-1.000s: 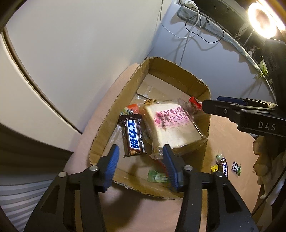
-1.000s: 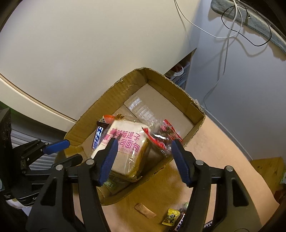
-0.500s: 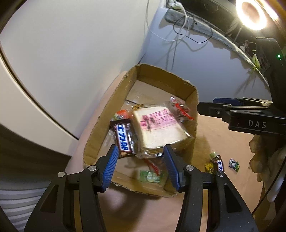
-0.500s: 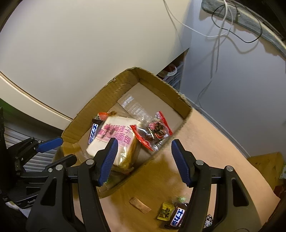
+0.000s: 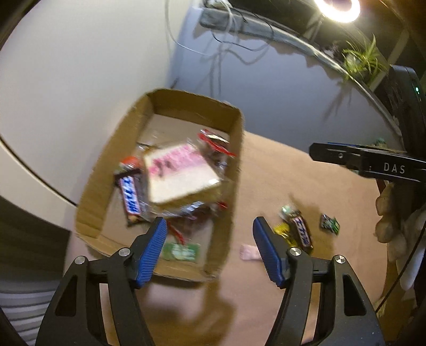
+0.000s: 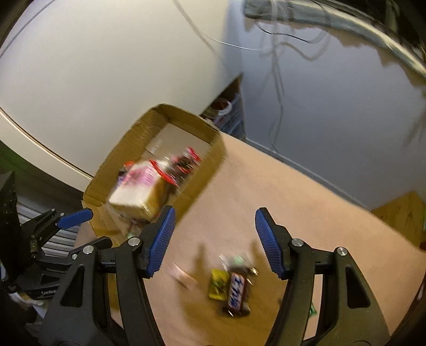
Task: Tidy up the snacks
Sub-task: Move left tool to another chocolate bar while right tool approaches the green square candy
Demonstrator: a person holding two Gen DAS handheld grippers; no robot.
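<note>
An open cardboard box point(image 5: 237, 149) point(image 6: 106, 173) holds a wrapped bread loaf with pink print point(image 5: 178, 175) point(image 6: 135, 186), a Snickers bar point(image 5: 130, 199), a red-trimmed packet point(image 5: 215, 145) and a green packet point(image 5: 181, 250). On the tan table to its right lie a small Snickers bar point(image 5: 300, 231) point(image 6: 237, 292), a yellow candy point(image 5: 283, 231) point(image 6: 218, 283), a green candy point(image 5: 330, 225) and a pink wrapper point(image 5: 249, 252) point(image 6: 183, 276). My left gripper point(image 5: 210, 252) is open and empty over the box's near right corner. My right gripper point(image 6: 215, 242) is open and empty above the loose candies.
A white wall and a grey wall with hanging cables stand behind the box. A ring lamp point(image 5: 336, 9) and a plant point(image 5: 359, 58) are at the far right. A gloved hand point(image 5: 396, 229) holds the right gripper body point(image 5: 367, 162).
Both grippers have pulled back and swung right, away from the box toward the loose candies on the table. Both stay open. The views are motion-blurred.
</note>
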